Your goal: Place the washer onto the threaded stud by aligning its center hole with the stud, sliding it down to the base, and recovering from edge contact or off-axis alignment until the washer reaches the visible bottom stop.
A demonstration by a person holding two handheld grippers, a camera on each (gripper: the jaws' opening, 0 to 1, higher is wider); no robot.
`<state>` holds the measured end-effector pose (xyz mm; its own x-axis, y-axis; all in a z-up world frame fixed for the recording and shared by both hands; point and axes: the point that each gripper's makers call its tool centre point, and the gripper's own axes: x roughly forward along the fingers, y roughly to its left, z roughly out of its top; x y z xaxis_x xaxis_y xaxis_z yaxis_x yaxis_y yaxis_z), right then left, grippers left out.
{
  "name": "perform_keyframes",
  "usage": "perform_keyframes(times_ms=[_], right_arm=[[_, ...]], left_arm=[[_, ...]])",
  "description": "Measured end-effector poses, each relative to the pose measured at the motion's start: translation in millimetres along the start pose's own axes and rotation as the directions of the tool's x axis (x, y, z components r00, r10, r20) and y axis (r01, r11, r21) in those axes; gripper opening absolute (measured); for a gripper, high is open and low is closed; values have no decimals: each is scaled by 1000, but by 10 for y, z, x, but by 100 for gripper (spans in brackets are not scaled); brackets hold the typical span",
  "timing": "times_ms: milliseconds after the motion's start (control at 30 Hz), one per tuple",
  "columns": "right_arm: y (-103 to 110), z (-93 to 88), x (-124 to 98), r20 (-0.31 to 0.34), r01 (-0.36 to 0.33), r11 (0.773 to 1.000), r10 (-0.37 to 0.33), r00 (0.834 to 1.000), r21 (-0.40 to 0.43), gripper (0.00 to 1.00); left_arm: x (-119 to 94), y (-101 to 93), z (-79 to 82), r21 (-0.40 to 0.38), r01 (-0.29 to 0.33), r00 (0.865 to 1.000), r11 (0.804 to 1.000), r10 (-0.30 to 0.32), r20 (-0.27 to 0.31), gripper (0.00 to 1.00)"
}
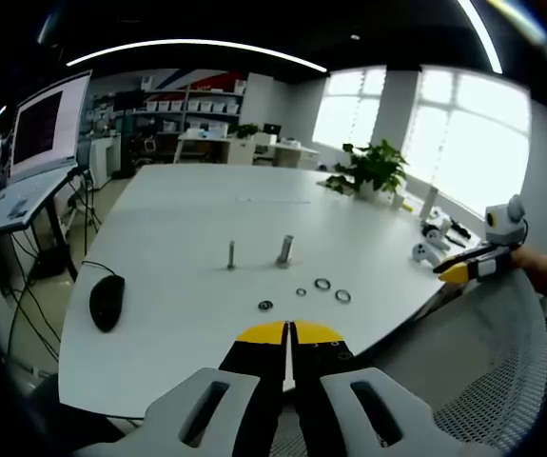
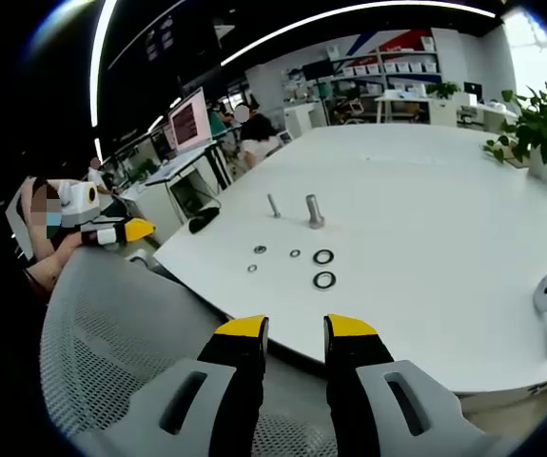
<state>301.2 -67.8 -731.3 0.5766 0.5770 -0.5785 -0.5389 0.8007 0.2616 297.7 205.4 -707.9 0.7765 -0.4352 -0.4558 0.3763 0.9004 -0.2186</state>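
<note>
Yellow-tipped left tool (image 1: pixel 290 333) is pressed together, right tool (image 2: pixel 297 328) spread, both holding nothing.

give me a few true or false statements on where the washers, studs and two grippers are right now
1. The left gripper has its yellow-tipped jaws closed together. True.
2. The right gripper is clamped on a washer. False: its jaws stand apart and hold nothing.
3. Four small metal ring washers lie flat on the white table. True.
4. A washer already sits on the thick threaded metal stud. False: the washers lie on the table, apart from it.
5. A black computer mouse lies on the table. True.
</note>
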Motion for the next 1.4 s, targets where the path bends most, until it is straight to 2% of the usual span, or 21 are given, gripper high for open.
perform_keyframes(times_ms=[467, 833, 1000, 1167, 1233, 1267, 1400], right_arm=[[-7, 4, 3, -2, 3, 1000, -3, 1000, -2, 26], [-17, -34, 8, -30, 10, 1000, -10, 1000, -6, 26], [-23, -69, 15, -51, 8, 1000, -8, 999, -3, 26], [-23, -70, 22, -58, 6, 1000, -6, 998, -11, 26], [-23, -65, 25, -58, 4, 1000, -5, 998, -18, 26], [-24, -64, 24, -55, 0, 1000, -1, 998, -18, 26], [-28, -77, 20, -58, 1, 1000, -2, 998, -14, 26]], left_arm=[[-1, -6, 18, -2, 5, 1000, 1000, -4, 8, 0], [11, -24, -33, 5, 16, 999, 1000, -16, -29, 0], [-1, -19, 30, -37, 54, 998, 998, -53, 22, 0], [24, -40, 21, -124, 119, 993, 985, -117, 24, 0], [24, -55, 29, -114, 123, 992, 986, -120, 28, 0], [25, -74, 38, -77, 125, 992, 989, -123, 30, 0], [27, -71, 71, -76, 127, 991, 989, -123, 51, 0]])
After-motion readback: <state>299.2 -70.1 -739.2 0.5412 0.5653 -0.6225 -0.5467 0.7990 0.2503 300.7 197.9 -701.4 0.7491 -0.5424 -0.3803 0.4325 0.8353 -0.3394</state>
